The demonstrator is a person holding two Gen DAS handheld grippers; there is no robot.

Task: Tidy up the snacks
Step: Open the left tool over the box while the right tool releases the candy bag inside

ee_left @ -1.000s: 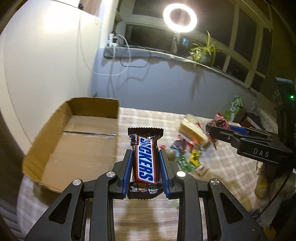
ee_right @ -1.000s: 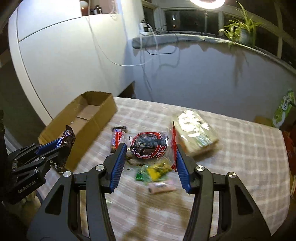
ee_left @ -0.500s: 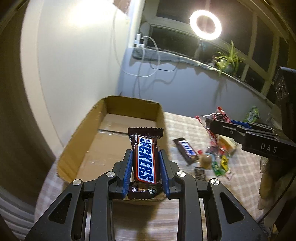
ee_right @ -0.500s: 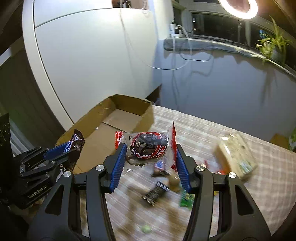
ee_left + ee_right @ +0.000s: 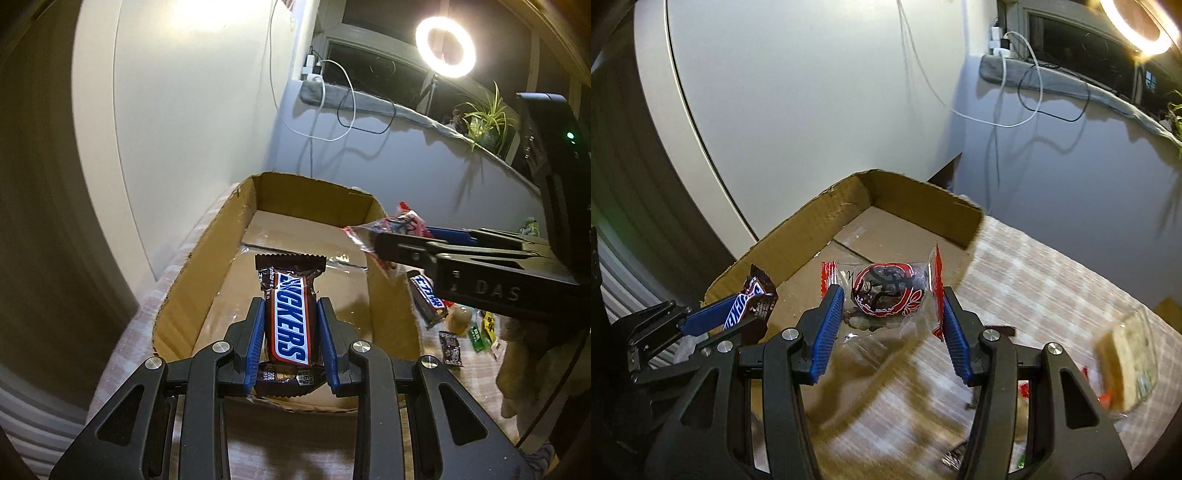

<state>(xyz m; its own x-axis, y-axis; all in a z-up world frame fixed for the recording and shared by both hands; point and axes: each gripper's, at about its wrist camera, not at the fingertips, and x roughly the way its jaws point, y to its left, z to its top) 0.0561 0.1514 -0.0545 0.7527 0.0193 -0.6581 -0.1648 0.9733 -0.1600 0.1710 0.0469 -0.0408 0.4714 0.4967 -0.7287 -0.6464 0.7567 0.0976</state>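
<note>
My left gripper (image 5: 291,343) is shut on a brown Snickers bar (image 5: 290,317) and holds it above the near end of the open cardboard box (image 5: 207,258). It also shows at the left of the right wrist view (image 5: 746,306). My right gripper (image 5: 886,314) is shut on a clear packet with a red and black print (image 5: 886,291), held over the box's right wall (image 5: 923,210). In the left wrist view that packet (image 5: 391,229) hangs at the box's right rim.
A second Snickers bar (image 5: 426,299) and several small snacks (image 5: 465,332) lie on the checked tablecloth (image 5: 1034,280) right of the box. A wrapped sandwich (image 5: 1126,369) lies at far right. A white wall stands behind the box.
Both grippers have swung left from the snack pile toward the box, each carrying its snack. The box is now nearer and more centred in both views.
</note>
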